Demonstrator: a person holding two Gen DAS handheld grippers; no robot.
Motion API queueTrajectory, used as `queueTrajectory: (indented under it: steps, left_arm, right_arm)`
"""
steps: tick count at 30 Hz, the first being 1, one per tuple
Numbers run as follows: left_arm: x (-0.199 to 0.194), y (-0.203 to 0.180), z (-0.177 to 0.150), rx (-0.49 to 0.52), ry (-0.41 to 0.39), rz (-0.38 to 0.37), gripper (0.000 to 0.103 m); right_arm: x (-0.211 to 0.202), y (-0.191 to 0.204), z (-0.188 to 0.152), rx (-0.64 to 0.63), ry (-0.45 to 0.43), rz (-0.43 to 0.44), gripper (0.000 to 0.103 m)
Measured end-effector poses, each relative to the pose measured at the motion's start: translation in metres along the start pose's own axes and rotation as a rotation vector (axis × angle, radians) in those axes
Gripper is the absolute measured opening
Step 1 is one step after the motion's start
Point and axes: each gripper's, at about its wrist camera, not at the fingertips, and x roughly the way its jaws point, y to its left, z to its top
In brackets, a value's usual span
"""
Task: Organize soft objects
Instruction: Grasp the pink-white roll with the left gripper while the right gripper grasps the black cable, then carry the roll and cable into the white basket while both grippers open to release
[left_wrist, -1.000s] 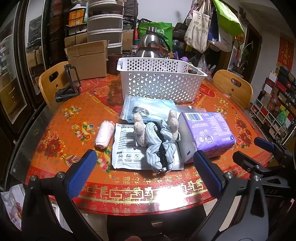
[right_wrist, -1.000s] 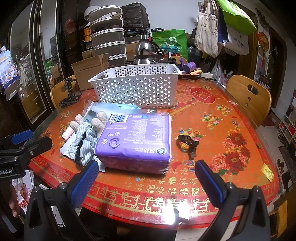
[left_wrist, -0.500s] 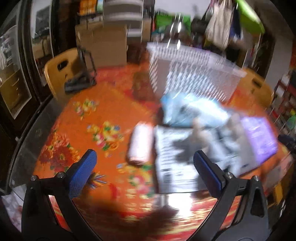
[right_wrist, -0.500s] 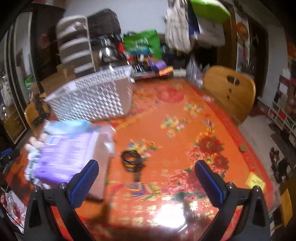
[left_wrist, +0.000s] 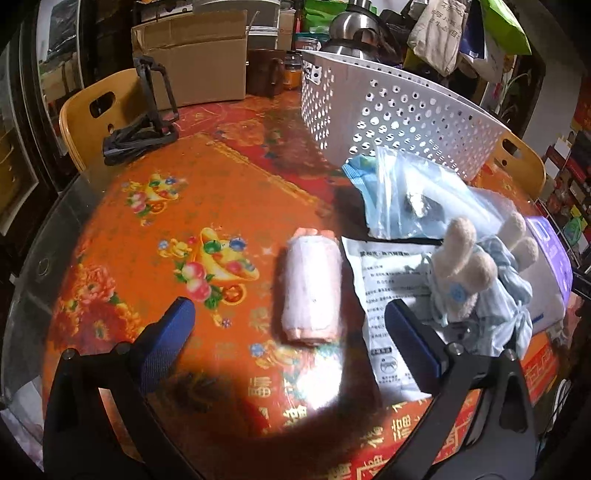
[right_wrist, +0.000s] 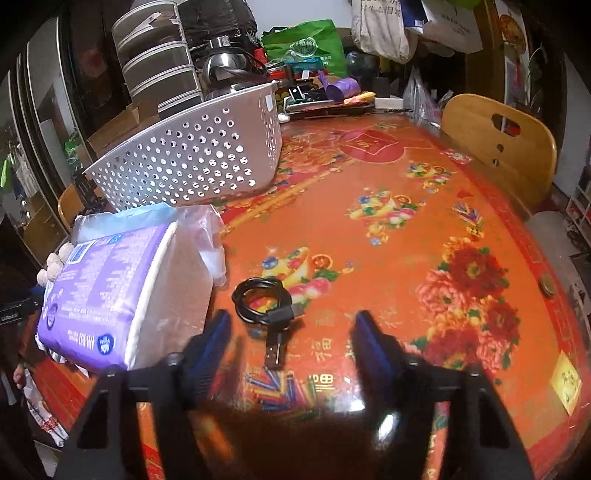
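A big round table (right_wrist: 424, 229) with a red and orange flower cloth fills both views. Near its back stands a white basket (left_wrist: 399, 114) full of holes. A purple soft pack (right_wrist: 107, 291) lies in front of the basket. Beside it sits a plush bunny (left_wrist: 469, 273) in blue clothes, on a white paper packet (left_wrist: 388, 295). A rolled pink towel (left_wrist: 310, 288) lies just left of that. The left gripper (left_wrist: 288, 328) hangs over the towel, jaws wide apart, holding nothing. The right gripper (right_wrist: 291, 332) has just been closing, with a black cable (right_wrist: 266, 302) lying between its fingers, not pinched.
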Motion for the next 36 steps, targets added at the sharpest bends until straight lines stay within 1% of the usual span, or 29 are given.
queueTrajectory:
  steps: [4, 5, 7, 9, 13, 14, 15, 16, 17, 18, 19, 21, 22, 23, 27, 36]
  left_arm:
    - [0.007, 0.003, 0.005, 0.000, 0.001, -0.004, 0.097]
    - [0.009, 0.004, 0.005, 0.004, 0.003, -0.002, 0.094]
    - [0.014, 0.004, 0.006, 0.012, 0.012, 0.004, 0.088]
    - [0.018, 0.004, 0.005, 0.008, 0.025, -0.007, 0.074]
    - [0.019, 0.003, 0.005, 0.019, 0.016, 0.000, 0.069]
    - [0.019, 0.002, 0.005, 0.024, 0.018, -0.006, 0.066]
    - [0.019, 0.000, 0.004, 0.032, 0.015, -0.007, 0.060]
    - [0.018, -0.002, 0.003, 0.040, 0.012, -0.011, 0.056]
    - [0.018, -0.005, 0.002, 0.051, 0.011, -0.017, 0.045]
    - [0.017, -0.008, 0.002, 0.059, 0.009, -0.026, 0.031]
    - [0.018, -0.011, 0.002, 0.071, 0.007, -0.021, 0.029]
    - [0.017, -0.017, 0.001, 0.096, 0.001, 0.008, 0.029]
    - [0.017, -0.017, 0.001, 0.097, -0.002, 0.006, 0.029]
    - [0.015, -0.015, 0.001, 0.090, -0.009, -0.001, 0.029]
    - [0.010, -0.008, 0.001, 0.054, -0.034, -0.006, 0.029]
    - [-0.008, -0.003, 0.003, 0.034, -0.077, -0.008, 0.029]
  right_arm:
    - [0.000, 0.000, 0.004, -0.008, 0.008, 0.025, 0.054]
    - [0.000, 0.002, 0.005, -0.017, 0.011, 0.027, 0.054]
    - [0.003, 0.006, 0.006, -0.039, 0.022, 0.022, 0.050]
    - [0.008, 0.008, 0.007, -0.056, 0.035, 0.012, 0.045]
    - [0.013, 0.009, 0.009, -0.069, 0.053, 0.009, 0.039]
    - [0.014, 0.010, 0.009, -0.073, 0.054, 0.003, 0.036]
    - [0.014, 0.011, 0.009, -0.080, 0.055, 0.000, 0.030]
    - [0.014, 0.013, 0.009, -0.090, 0.055, -0.003, 0.021]
    - [0.015, 0.014, 0.009, -0.097, 0.055, -0.005, 0.017]
    - [0.015, 0.014, 0.008, -0.103, 0.055, -0.006, 0.015]
    - [0.015, 0.015, 0.008, -0.105, 0.055, -0.004, 0.014]
    - [0.014, 0.013, 0.008, -0.094, 0.050, -0.002, 0.013]
    - [0.013, 0.012, 0.008, -0.090, 0.044, -0.001, 0.010]
    - [0.011, 0.012, 0.008, -0.086, 0.032, -0.002, 0.009]
    - [0.006, 0.012, 0.007, -0.083, 0.002, -0.016, 0.009]
    - [-0.009, 0.008, 0.010, -0.065, -0.070, -0.017, 0.006]
